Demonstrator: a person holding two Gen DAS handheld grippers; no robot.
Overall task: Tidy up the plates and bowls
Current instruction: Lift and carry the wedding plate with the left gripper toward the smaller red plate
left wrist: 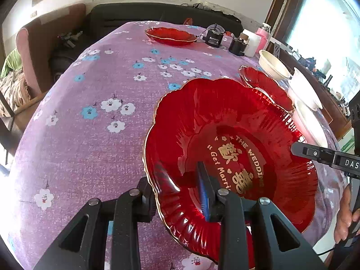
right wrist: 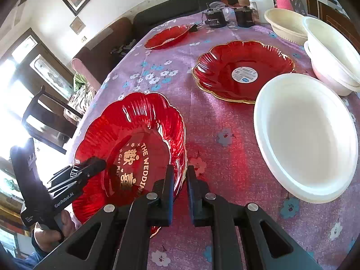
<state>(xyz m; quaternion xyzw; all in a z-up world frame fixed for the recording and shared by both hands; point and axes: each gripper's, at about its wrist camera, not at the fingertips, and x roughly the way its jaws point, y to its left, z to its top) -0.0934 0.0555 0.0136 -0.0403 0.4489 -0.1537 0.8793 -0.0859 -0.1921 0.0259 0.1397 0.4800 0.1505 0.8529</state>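
A red scalloped glass plate (left wrist: 225, 123) with gold lettering sits low over the purple flowered cloth, held between both grippers. My left gripper (left wrist: 175, 175) straddles its left rim, one finger outside and the blue-padded finger inside, and a gap shows at the pad. In the right wrist view that left gripper (right wrist: 94, 164) reaches over the plate (right wrist: 135, 121) from the left. My right gripper (right wrist: 180, 168) is shut on the plate's right rim, and its finger (left wrist: 299, 150) enters the left wrist view from the right. I cannot tell whether the plate rests on the cloth.
A second red plate (right wrist: 244, 72) with a round sticker lies behind, a third (right wrist: 166, 37) at the far end. A wide white bowl (right wrist: 306, 135), stacked white bowls (right wrist: 333, 63) and a cream bowl (right wrist: 285, 22) line the right side. Black devices (right wrist: 214, 18), a jar and a pink bottle stand at the back.
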